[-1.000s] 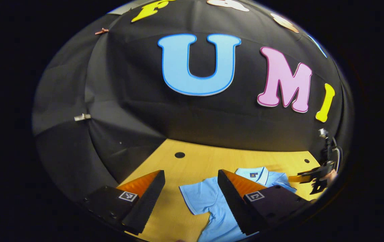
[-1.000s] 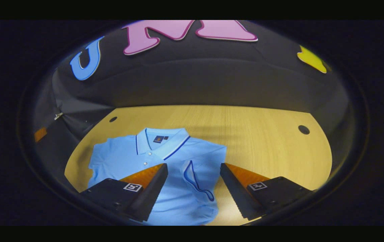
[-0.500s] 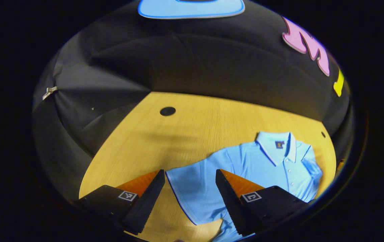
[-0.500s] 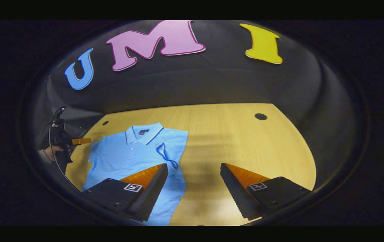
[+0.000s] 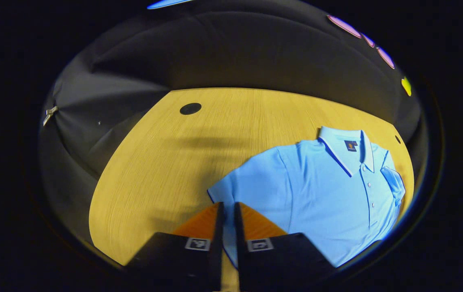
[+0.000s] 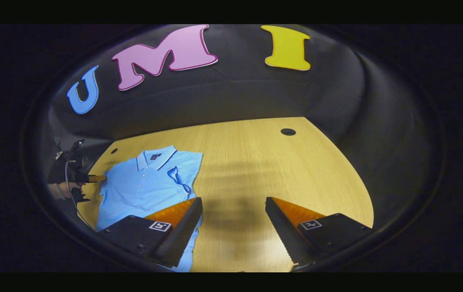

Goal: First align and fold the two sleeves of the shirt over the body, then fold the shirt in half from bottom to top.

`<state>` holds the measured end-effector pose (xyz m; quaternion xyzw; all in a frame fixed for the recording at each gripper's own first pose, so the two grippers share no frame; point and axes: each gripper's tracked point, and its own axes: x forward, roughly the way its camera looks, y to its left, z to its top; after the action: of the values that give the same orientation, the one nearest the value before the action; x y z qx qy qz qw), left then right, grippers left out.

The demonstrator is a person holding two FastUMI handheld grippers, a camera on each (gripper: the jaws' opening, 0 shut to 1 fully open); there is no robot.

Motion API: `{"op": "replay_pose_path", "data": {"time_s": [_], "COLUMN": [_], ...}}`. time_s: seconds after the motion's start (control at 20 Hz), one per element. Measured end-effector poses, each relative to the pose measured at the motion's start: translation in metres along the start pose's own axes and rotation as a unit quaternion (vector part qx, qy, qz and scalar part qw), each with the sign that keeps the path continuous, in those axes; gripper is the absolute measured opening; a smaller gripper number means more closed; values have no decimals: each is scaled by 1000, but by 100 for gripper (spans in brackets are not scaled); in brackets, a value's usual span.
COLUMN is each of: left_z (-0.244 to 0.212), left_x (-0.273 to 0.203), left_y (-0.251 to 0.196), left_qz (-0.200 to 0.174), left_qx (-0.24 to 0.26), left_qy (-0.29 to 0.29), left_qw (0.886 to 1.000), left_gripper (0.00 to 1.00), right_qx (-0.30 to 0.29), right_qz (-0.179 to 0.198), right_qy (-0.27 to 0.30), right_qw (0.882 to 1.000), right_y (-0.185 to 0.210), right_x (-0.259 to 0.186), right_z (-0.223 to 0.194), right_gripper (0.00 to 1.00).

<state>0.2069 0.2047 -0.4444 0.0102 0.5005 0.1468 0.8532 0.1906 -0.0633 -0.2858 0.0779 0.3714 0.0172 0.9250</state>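
Observation:
A light blue polo shirt [image 5: 329, 190] lies flat on the wooden table [image 5: 215, 134], collar toward the far wall. One sleeve [image 5: 393, 182] is folded over the body near the buttons. My left gripper [image 5: 227, 205] is shut on the hem of the other sleeve [image 5: 251, 182], which still lies spread out on the table. In the right gripper view the shirt [image 6: 146, 190] lies to the left, and the left gripper [image 6: 93, 178] and a hand [image 6: 59, 188] show at its far sleeve. My right gripper [image 6: 233, 200] is open over bare table, holding nothing.
Round cable holes [image 5: 190, 108] [image 6: 288, 132] sit near the table's far corners. The black cloth wall closes the back and sides. Bare wood [image 6: 276, 170] stretches to the right of the shirt.
My left gripper dropped toward the spread sleeve and shut on its hem. My right gripper drew away to the right of the shirt and stayed open.

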Motion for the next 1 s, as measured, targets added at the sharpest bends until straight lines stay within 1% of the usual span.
{"op": "replay_pose_path", "data": {"time_s": [0.05, 0.1, 0.25, 0.3, 0.4, 0.45, 0.65, 0.75, 0.8, 0.85, 0.9, 1.0], "left_z": [1, 2, 21, 29, 38, 40, 49, 42, 35, 26, 16, -6], "left_x": [-1, -1, -16, -23, -39, -45, -63, -63, -62, -57, -52, -43], "left_y": [-1, -3, -18, -27, -53, -63, -104, -122, -129, -133, -138, -139], "left_qz": [4, 0, -34, -54, -107, -126, -182, -199, -205, -205, -206, -193], "left_qx": [-3, -5, -8, -10, -10, -3, 19, 39, 50, 59, 64, 68], "left_qy": [1, -3, -37, -50, -62, -65, -84, -74, -60, -47, -30, 2], "left_qw": [1000, 1000, 999, 997, 992, 990, 979, 976, 976, 976, 976, 979], "left_gripper": [14, 13, 13, 12, 12, 12, 13, 13, 14, 16, 17, 49], "right_qx": [0, -1, -2, -3, -5, -5, -11, -17, -19, -17, -14, -9], "right_qz": [1, 2, 5, 8, 13, 16, 22, 20, 19, 18, 18, 17], "right_qy": [-2, -4, -4, -6, -9, -10, -12, -12, -12, -11, -7, -1], "right_qw": [1000, 1000, 1000, 1000, 1000, 1000, 1000, 1000, 1000, 1000, 1000, 1000], "right_y": [2, 3, 7, 9, 13, 16, 23, 22, 21, 19, 19, 15], "right_x": [0, 1, 1, 0, 1, 0, -2, -4, -6, -7, -7, -8], "right_z": [1, 2, 1, 1, 1, 1, -1, -5, -7, -9, -13, -21], "right_gripper": [92, 98, 98, 98, 98, 98, 98, 98, 98, 92, 91, 91]}}
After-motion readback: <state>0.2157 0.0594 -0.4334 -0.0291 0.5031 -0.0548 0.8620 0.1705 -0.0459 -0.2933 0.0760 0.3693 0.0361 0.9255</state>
